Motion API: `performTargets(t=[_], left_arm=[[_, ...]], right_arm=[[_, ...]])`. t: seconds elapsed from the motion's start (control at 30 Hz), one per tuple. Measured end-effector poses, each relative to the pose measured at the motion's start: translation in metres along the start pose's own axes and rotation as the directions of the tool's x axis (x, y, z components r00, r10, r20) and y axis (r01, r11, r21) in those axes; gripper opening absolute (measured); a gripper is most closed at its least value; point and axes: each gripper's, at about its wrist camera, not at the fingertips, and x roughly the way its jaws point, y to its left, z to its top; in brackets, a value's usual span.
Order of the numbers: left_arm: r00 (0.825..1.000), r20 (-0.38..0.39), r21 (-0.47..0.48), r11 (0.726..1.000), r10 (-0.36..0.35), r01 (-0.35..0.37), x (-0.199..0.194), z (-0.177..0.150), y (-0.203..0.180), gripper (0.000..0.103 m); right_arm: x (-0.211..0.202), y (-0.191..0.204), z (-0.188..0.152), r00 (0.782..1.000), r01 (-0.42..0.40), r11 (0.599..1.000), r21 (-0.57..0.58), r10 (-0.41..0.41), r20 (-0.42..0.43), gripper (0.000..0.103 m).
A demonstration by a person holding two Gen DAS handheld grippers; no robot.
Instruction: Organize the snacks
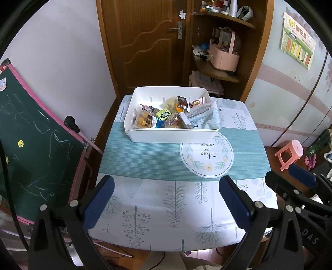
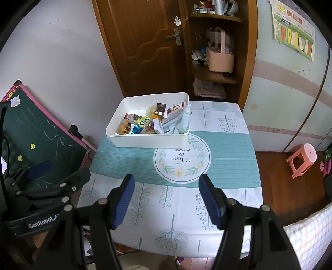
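Both tongs, left tongs (image 1: 166,204) and right tongs (image 2: 165,200), hang released above the worktop's (image 1: 145,164) bare near half. Snacks (image 1: 166,116) fill the white bin (image 1: 172,136) near the far edge, its long axis running left-right.

Home room, wooden door (image 1: 145,41), cluttered corner shelf (image 1: 222,18), child's chalkboard (image 1: 35,133), pink stool (image 1: 290,153)

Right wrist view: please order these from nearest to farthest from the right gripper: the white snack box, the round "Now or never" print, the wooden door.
1. Round print, on the tablecloth just ahead of the right gripper.
2. White snack box, farther back, on the table's left.
3. Wooden door, behind the table.
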Motion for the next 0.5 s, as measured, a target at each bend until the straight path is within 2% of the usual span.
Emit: performTargets(t=[0.5], left_arm=[[1.0, -0.01, 0.004, 1.0, 0.002, -0.001, -0.001, -0.002, 0.009, 0.101]], right_arm=[[0.003, 0.0, -0.003, 1.0, -0.006, 1.0, 0.013, 0.006, -0.004, 0.064]])
